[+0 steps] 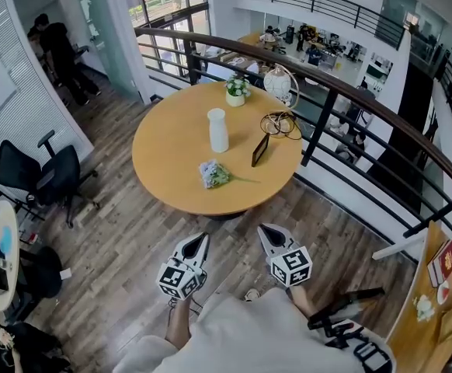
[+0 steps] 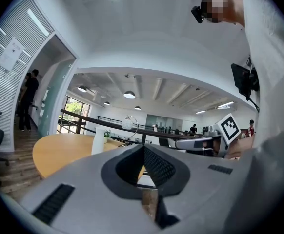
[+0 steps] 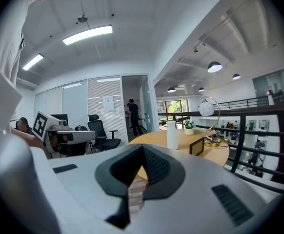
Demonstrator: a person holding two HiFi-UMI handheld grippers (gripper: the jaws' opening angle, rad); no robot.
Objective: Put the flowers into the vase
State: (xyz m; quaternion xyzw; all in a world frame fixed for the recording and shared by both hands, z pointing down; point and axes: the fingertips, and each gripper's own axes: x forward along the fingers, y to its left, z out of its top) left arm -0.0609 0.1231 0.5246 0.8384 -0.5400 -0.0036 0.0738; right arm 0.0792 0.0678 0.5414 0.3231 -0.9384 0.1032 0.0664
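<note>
A white vase (image 1: pixel 218 130) stands upright near the middle of the round wooden table (image 1: pixel 168 158). The bunch of flowers (image 1: pixel 214 174), pale blooms with green stems, lies on the table in front of it, towards the near edge. Both grippers hang over the floor, well short of the table and apart from the flowers. My left gripper (image 1: pixel 203 238) is shut with nothing in it, and so is my right gripper (image 1: pixel 263 229). The left gripper view has the vase (image 2: pixel 98 140) beyond the closed jaws (image 2: pixel 143 148). In the right gripper view the vase (image 3: pixel 172 134) stands past the closed tips (image 3: pixel 142 148); the flowers are hidden there.
On the table also stand a small potted plant (image 1: pixel 236 90), a dark picture frame (image 1: pixel 260 149), a round white lamp (image 1: pixel 279 83) and coiled cables (image 1: pixel 281 123). A black railing (image 1: pixel 342 99) curves behind the table. Office chairs (image 1: pixel 39 173) stand at the left; a person (image 1: pixel 59 53) is far back.
</note>
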